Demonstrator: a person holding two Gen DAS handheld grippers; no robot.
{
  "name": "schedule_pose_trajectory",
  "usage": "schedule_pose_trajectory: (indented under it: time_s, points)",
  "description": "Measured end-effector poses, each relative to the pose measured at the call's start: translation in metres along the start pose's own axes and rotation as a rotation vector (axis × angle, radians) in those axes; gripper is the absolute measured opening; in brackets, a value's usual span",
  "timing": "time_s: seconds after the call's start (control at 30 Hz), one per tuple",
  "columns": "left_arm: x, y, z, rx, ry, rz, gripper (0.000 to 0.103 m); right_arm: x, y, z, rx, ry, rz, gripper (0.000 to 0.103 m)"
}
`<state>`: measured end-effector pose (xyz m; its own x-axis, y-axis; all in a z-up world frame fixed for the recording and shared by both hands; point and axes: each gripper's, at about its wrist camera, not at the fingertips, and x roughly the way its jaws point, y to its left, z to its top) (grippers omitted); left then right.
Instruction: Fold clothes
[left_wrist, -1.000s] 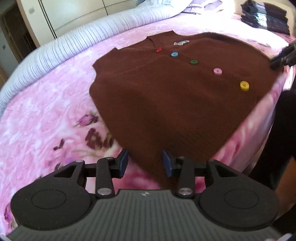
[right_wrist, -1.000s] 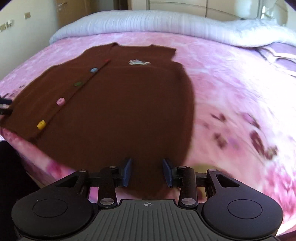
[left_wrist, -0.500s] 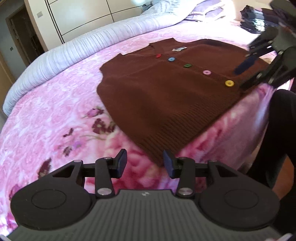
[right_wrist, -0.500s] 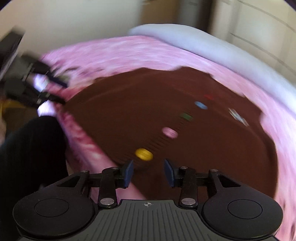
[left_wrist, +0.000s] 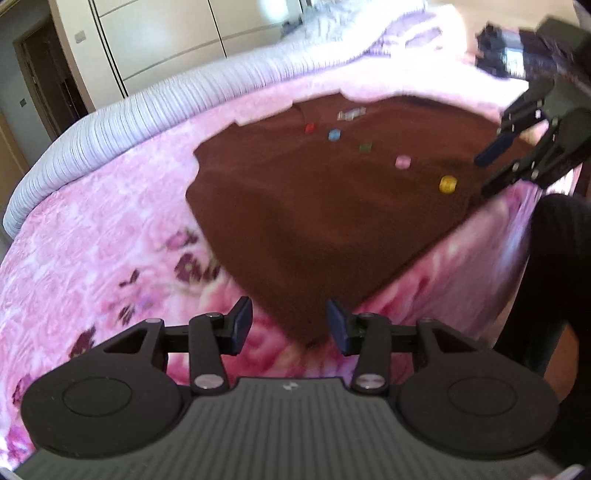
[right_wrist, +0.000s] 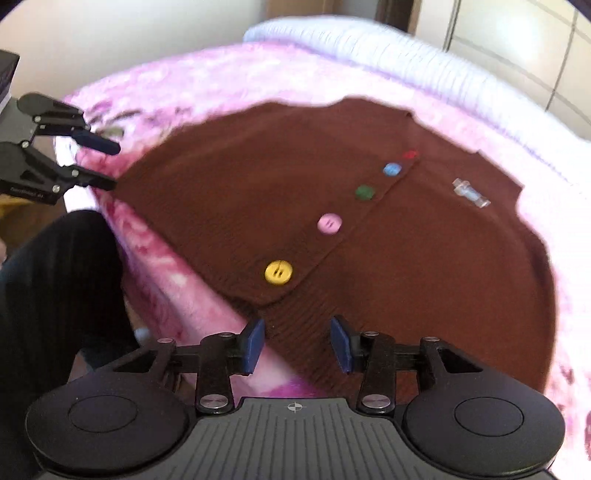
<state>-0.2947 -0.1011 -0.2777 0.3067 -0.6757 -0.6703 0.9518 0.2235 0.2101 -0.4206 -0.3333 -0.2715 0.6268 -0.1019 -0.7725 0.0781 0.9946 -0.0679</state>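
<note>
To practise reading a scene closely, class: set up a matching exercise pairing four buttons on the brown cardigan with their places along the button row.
Column 1:
1. yellow button
2. pink button
3. blue button
4. red button

Column 2:
A. at the neckline end of the row
B. nearest the cardigan's bottom hem
C. between the red and green buttons
D. between the yellow and green buttons

Pairs: 1-B, 2-D, 3-C, 4-A

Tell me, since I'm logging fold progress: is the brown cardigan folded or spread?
Spread: the brown cardigan lies flat on the pink blanket, all five buttons showing, no fold.
</note>
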Motion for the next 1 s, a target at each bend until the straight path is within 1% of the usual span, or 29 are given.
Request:
schedule_pose_trajectory:
  time_s: [0.07, 0.17, 0.23, 0.3, 0.37, 0.47, 0.53, 0.6, 0.67, 0.73, 0.8, 0.83, 0.9, 1.0]
  points:
    - [0.007, -0.003, 0.000, -0.004, 0.009, -0.003, 0.041, -0.001, -0.007, -0.007, 0.030, -0.006, -0.044, 0.043]
    - [0.023, -0.008, -0.006, 0.033, 0.071, 0.011, 0.042, -0.002, -0.020, -0.026, 0.052, 0.037, -0.139, 0.043]
    - [0.026, -0.011, -0.011, 0.047, 0.071, 0.021, 0.042, -0.011, -0.034, -0.042, 0.096, 0.042, -0.159, 0.044]
    - [0.025, -0.006, -0.012, 0.010, 0.075, 0.011, 0.042, -0.022, -0.048, -0.057, 0.147, 0.053, -0.187, 0.044]
    - [0.025, -0.004, -0.012, -0.005, 0.078, 0.005, 0.042, -0.034, -0.060, -0.074, 0.186, 0.060, -0.224, 0.044]
    - [0.024, -0.004, -0.012, 0.000, 0.081, 0.007, 0.042, -0.049, -0.077, -0.090, 0.293, 0.059, -0.226, 0.044]
    - [0.021, -0.006, -0.009, 0.012, 0.082, 0.013, 0.040, -0.058, -0.079, -0.090, 0.342, 0.061, -0.232, 0.044]
    - [0.011, -0.009, -0.002, 0.016, 0.037, 0.009, 0.040, -0.068, -0.073, -0.083, 0.353, 0.009, -0.221, 0.044]
    - [0.006, -0.010, 0.007, -0.001, 0.002, -0.004, 0.040, -0.075, -0.067, -0.074, 0.353, -0.048, -0.213, 0.044]
    - [0.007, -0.011, 0.014, -0.003, -0.007, -0.008, 0.040, -0.074, -0.066, -0.066, 0.342, -0.082, -0.222, 0.044]
    - [0.015, -0.011, 0.015, -0.005, 0.012, -0.008, 0.040, -0.065, -0.072, -0.063, 0.348, -0.087, -0.243, 0.044]
    - [0.021, -0.011, 0.014, -0.005, 0.030, -0.007, 0.040, -0.059, -0.078, -0.064, 0.360, -0.073, -0.250, 0.044]
    - [0.028, -0.012, 0.011, 0.001, 0.059, -0.002, 0.040, -0.045, -0.093, -0.072, 0.393, -0.020, -0.273, 0.044]
    - [0.023, -0.014, 0.010, 0.001, 0.059, -0.006, 0.039, -0.053, -0.104, -0.076, 0.473, -0.059, -0.256, 0.044]
